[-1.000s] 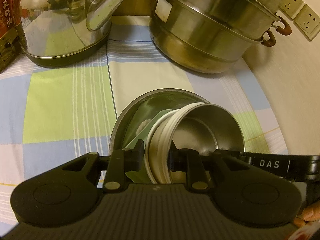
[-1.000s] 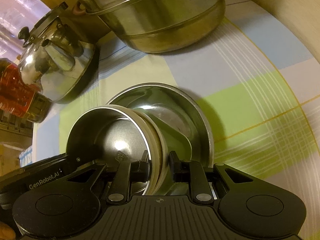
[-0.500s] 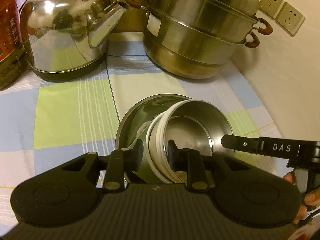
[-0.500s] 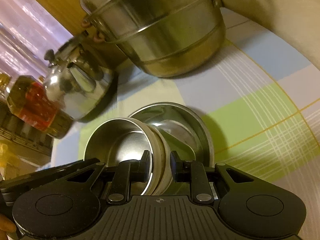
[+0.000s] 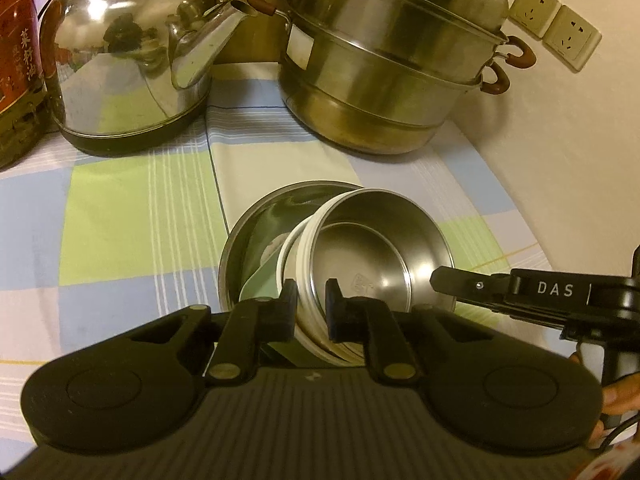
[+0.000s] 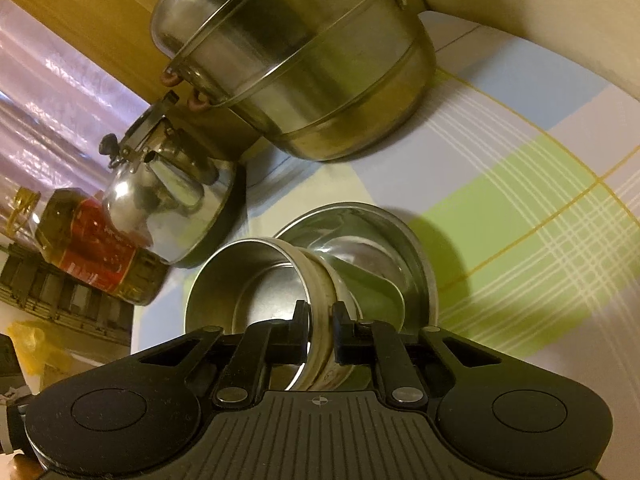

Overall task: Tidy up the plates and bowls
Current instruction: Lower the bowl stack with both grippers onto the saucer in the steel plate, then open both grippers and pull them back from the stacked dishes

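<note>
A small steel bowl with a cream outer wall (image 5: pixel 372 256) is held tilted over a larger steel dish (image 5: pixel 256 232) on the checked cloth. My left gripper (image 5: pixel 311 304) is shut on the bowl's near-left rim. My right gripper (image 6: pixel 321 320) is shut on the opposite rim of the same bowl (image 6: pixel 248 280), and its finger shows in the left wrist view (image 5: pixel 460 282). A pale green piece (image 5: pixel 256 288) lies in the larger dish (image 6: pixel 384 236) under the bowl.
A steel kettle (image 5: pixel 128 64) stands at the back left and a stacked steel steamer pot (image 5: pixel 392 60) at the back right. A red-labelled oil bottle (image 5: pixel 16 60) is at the far left. The wall with sockets (image 5: pixel 556 24) runs along the right.
Both grippers have lifted and drawn back with the small bowl, so it sits higher above the larger dish. The kettle and pot look farther away.
</note>
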Demonstrator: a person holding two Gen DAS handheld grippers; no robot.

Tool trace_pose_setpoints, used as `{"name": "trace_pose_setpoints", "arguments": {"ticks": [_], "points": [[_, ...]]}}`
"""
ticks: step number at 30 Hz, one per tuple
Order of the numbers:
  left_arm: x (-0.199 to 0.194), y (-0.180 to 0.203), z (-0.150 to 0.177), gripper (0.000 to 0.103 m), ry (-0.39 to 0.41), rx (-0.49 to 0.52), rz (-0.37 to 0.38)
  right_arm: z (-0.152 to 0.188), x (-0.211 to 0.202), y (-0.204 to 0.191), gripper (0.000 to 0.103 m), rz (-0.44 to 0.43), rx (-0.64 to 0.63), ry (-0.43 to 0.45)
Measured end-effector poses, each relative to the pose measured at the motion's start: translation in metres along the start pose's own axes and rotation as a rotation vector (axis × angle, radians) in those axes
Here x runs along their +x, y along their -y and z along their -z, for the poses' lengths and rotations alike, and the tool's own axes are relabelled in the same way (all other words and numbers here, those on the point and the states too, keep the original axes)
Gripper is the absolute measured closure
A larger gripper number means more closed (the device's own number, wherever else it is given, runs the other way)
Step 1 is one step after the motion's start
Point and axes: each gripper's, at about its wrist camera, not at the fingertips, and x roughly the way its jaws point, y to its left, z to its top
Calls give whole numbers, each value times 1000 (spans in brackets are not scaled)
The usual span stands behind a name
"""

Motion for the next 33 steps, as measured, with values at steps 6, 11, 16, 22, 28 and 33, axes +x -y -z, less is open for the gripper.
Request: {"name": "trace_pose_setpoints", "arguments": {"ticks": [6,11,16,22,28,33], "points": [[2,-5,-5,91,-38,-25,20,-11,1,-5,92,37,33,-52],[4,-9,-10,91,-69,-46,31,-22,3,-12,92,77,51,-108],[6,-9,-14,91,-93,-50,28,-32,6,-16,92,108,93,-167],[8,-10,-16,91,-109,-56,29,-45,13,-14,91,120,139,-234],[8,-10,-17,91,-107,-50,23,-48,16,-12,91,121,144,-251],[9,-9,-17,91,-105,-44,14,-46,15,-13,91,121,132,-245]]}}
